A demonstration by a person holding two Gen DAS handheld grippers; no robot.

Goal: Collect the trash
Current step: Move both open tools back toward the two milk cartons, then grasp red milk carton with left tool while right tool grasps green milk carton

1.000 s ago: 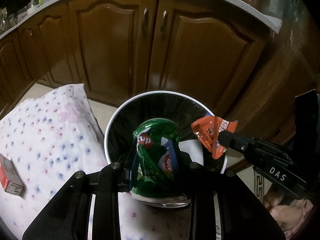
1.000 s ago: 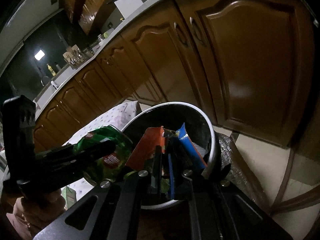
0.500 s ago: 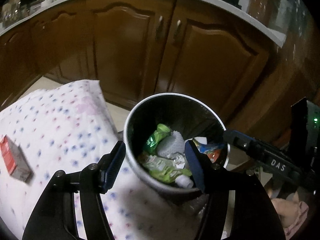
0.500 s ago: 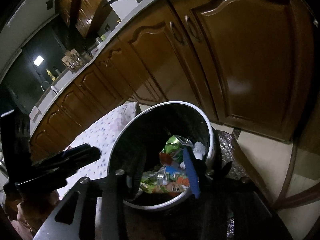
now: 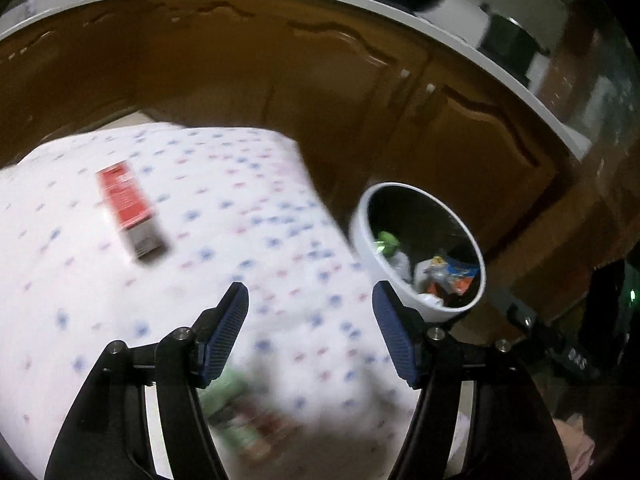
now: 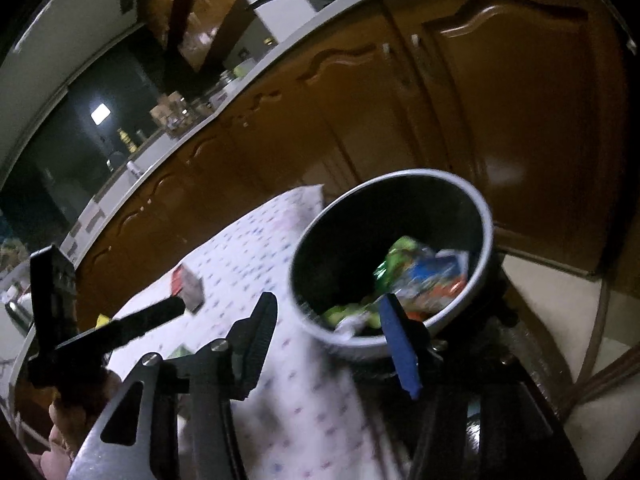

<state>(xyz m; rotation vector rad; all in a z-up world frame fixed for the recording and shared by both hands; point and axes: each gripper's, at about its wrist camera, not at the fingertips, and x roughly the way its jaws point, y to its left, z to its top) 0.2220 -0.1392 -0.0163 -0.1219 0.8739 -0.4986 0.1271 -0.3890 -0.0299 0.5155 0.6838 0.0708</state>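
Trash bin (image 5: 366, 236) filled beside the cloth-covered surface (image 5: 248, 216); left tongs (image 5: 310, 330) and right tongs (image 6: 328, 338), jaws just spreading, empty, should approach the red box (image 5: 130, 210) squarely.

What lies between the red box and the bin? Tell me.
Only the spotted cloth: the left wrist view shows it bare between the red box and the bin, though blurred.

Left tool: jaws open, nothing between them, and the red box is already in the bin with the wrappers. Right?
Not quite. The left tool is open with nothing between its jaws, but the red box is not in the bin. The left wrist view shows it lying on the dotted cloth, apart from the bin. Only the wrappers are inside.
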